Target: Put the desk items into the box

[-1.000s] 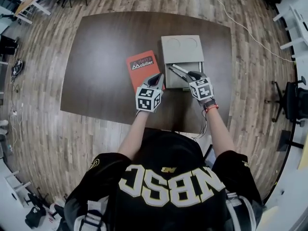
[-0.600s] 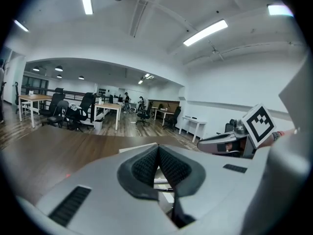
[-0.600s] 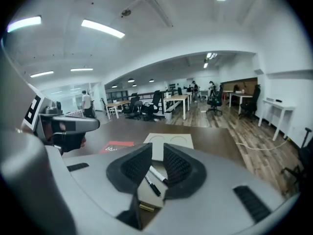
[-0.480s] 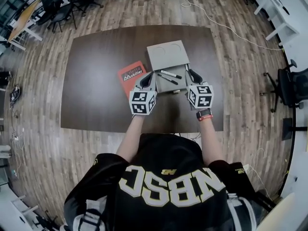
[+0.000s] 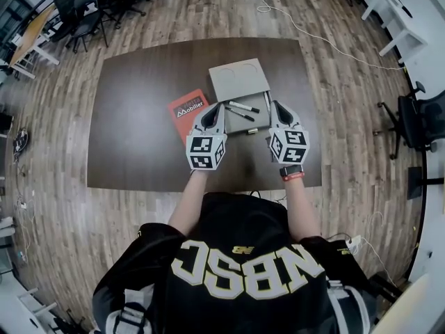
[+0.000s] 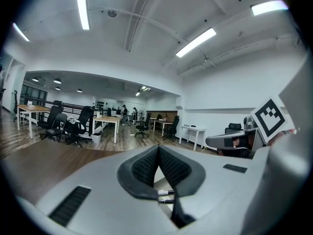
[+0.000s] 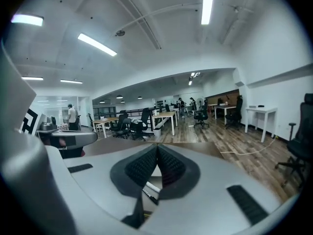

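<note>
Box on the table toward its far side, booklet flat just left of it, two markers lying in the box's open near half, office chairs on the floor beyond the table's far-left corner

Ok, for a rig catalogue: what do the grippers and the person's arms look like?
The left gripper and right gripper are pale grey shells with dark ribbed jaws, each carrying a white cube of black square markers. The person wears a black short-sleeved jersey with white lettering and a red wristband on the right wrist.
</note>
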A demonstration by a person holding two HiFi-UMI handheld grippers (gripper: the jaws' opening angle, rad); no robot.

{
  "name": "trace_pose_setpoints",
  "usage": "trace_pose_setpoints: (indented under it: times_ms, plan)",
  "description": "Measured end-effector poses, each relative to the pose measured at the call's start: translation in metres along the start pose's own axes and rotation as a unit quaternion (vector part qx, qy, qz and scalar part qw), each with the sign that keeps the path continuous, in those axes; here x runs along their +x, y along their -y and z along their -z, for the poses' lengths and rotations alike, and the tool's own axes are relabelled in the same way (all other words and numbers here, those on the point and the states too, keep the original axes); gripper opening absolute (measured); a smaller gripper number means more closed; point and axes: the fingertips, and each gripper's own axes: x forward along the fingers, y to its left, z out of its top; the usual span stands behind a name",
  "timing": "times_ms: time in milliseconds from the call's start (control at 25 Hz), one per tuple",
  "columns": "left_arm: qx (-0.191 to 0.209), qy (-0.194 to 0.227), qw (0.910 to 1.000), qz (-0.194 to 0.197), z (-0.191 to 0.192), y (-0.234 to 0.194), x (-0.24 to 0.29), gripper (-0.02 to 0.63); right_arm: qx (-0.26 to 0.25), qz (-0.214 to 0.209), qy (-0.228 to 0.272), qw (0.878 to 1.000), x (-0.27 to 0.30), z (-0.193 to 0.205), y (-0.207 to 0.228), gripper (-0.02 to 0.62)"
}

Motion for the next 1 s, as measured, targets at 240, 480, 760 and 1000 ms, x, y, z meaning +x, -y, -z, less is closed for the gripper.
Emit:
trace_pose_setpoints:
  times_ms: [240, 480, 760, 1000]
  plan:
    - [0.006, 0.011, 0.9999, -0.003, -0.001, 0.001, -0.008, 0.012, -0.018, 0.007, 0.007, 1.000, -0.009, 0.003, -0.006, 0.008]
    - [0.006, 0.018, 0.9998, -0.004, -0.005, -0.001, -0.008, 0.012, -0.023, 0.001, 0.010, 1.000, -0.007, -0.001, -0.013, 0.009]
    - [0.011, 0.017, 0.9998, 0.000, -0.002, 0.003, -0.006, 0.012, -0.023, 0.001, 0.006, 1.000, -0.009, 0.003, -0.014, 0.008]
    - [0.006, -0.038, 0.9993, 0.003, 0.030, -0.002, 0.006, 0.012, -0.022, -0.003, -0.007, 1.000, 0.003, 0.012, -0.012, 0.009]
